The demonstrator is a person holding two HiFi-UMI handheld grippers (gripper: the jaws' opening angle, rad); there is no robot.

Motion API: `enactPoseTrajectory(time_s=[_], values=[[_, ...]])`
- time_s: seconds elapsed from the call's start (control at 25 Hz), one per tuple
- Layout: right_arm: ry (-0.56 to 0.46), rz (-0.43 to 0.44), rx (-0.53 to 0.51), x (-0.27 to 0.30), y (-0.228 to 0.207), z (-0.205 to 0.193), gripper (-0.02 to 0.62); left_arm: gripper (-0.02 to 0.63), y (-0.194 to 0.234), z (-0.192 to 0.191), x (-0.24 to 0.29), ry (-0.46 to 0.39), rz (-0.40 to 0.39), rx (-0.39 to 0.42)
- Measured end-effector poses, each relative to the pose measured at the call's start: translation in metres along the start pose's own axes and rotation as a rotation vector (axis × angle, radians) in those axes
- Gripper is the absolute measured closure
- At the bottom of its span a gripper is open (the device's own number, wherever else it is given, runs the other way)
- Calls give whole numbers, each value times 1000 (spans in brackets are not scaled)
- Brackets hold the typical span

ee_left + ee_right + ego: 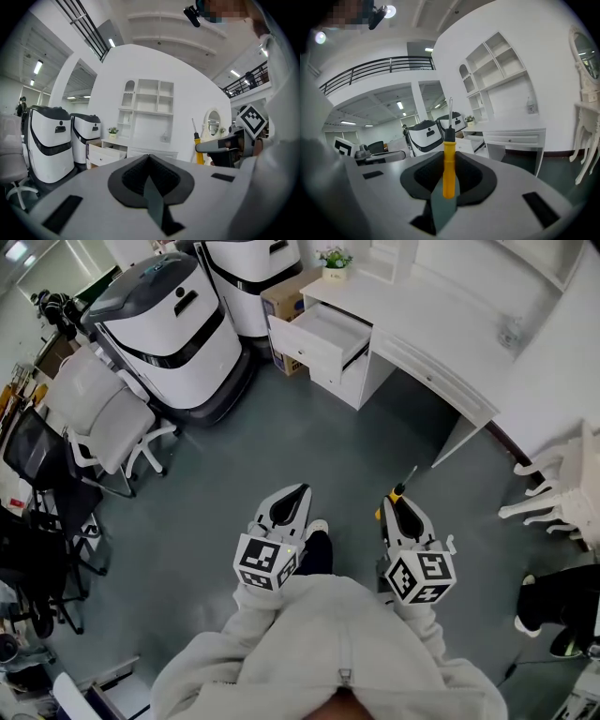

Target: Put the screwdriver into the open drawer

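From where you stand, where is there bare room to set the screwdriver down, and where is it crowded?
The open drawer looks empty. The desk top right of the flower pot is mostly bare. The grey floor in front of the desk is free for passing. Crowded: the left side, with office chairs and two white machines.

**Camera layout: one head view, two gripper views**

The head view looks steeply down from above the person onto the grey floor [281, 437]. It takes in the left gripper [298, 493] and the right gripper [401, 504] close by, with the white desk [441, 343] and its open drawer [323, 334] farther off at the top. Each gripper view sits low behind its own jaws and faces nearly level along them toward that desk. All three views share the desk, the drawer and the two white machines [169, 329]. Each gripper view also catches the other gripper at its edge.
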State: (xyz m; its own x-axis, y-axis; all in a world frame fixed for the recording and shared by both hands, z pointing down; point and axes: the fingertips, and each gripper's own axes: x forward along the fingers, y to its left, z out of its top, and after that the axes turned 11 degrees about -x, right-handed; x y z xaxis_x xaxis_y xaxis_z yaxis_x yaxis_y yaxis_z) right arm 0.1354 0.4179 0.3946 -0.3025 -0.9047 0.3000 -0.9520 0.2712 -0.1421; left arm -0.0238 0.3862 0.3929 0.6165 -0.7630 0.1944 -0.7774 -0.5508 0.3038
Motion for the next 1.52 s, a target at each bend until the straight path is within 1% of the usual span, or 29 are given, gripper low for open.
enactPoseTrajectory(time_s=[0.16,0.28,0.48,0.6,0.84,1.08,1.24,1.52], values=[[-15,-16,-13,37,-13,27,506,590,18,29,38,-19,-31,15],[-30,-11,-24,68,-19,44,506,591,36,49,61,-40,-39,28],[-51,3,-28,118,-18,63,506,591,72,73,94,-56,-43,43],[-58,-2,-34,141,-21,71,506,591,89,83,111,-62,-51,51],[-50,-11,-32,178,-24,76,506,591,118,89,134,-56,-56,46],[-39,-2,-26,204,-19,77,506,590,143,91,139,-48,-39,39],[-21,-2,-29,211,-14,76,506,591,153,89,136,-44,-28,19],[17,-19,-12,205,-15,65,506,591,158,74,123,-15,-18,-22]])
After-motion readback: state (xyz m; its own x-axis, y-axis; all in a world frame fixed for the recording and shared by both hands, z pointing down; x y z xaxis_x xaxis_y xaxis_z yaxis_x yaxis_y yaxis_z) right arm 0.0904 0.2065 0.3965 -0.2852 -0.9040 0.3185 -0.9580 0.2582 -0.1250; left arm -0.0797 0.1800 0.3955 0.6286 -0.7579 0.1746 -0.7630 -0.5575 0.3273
